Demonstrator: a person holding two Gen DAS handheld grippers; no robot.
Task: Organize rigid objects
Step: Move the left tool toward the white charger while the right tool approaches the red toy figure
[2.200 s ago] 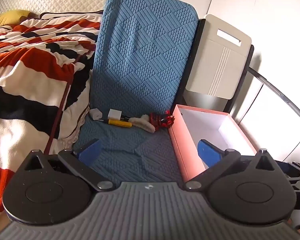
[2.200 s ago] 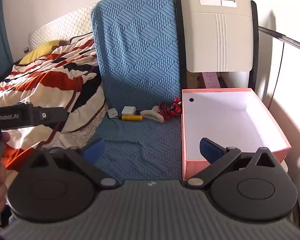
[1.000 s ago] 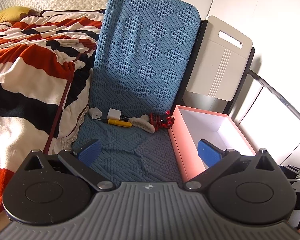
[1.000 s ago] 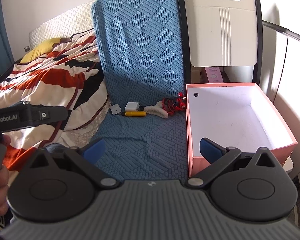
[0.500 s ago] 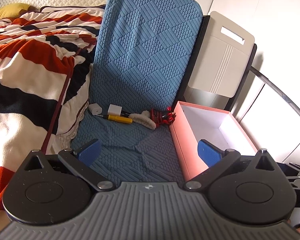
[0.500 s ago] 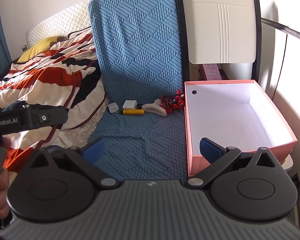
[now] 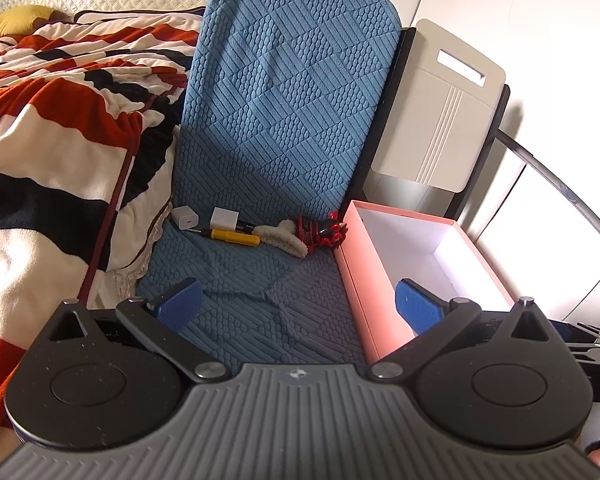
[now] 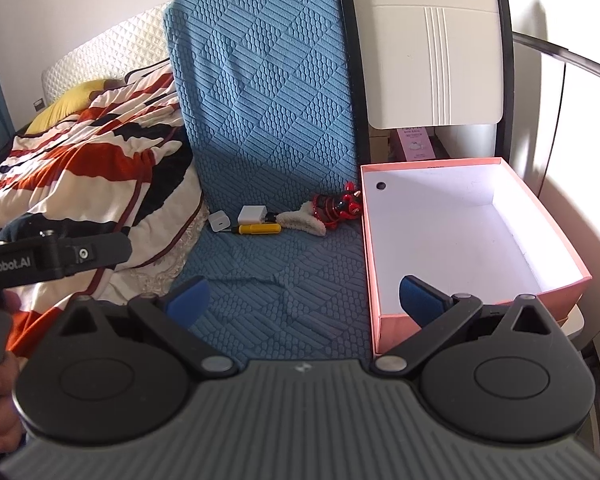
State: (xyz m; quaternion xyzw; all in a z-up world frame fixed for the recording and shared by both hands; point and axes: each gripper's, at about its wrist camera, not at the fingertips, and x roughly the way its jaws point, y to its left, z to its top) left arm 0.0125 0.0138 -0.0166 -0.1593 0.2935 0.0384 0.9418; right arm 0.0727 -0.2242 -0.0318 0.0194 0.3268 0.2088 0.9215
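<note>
Hovering with jaws apart and empty, the left gripper and right gripper face 5 small items lined up left of the pink box, probably for loading.

Both wrist views look forward over the blue-covered seat toward its upright back, from near its front edge. The left view sits left of the pink box and sees its outer side wall aslant; the right view sits more squarely before that box — looking down into it. Both share seat, box and striped blanket.
</note>
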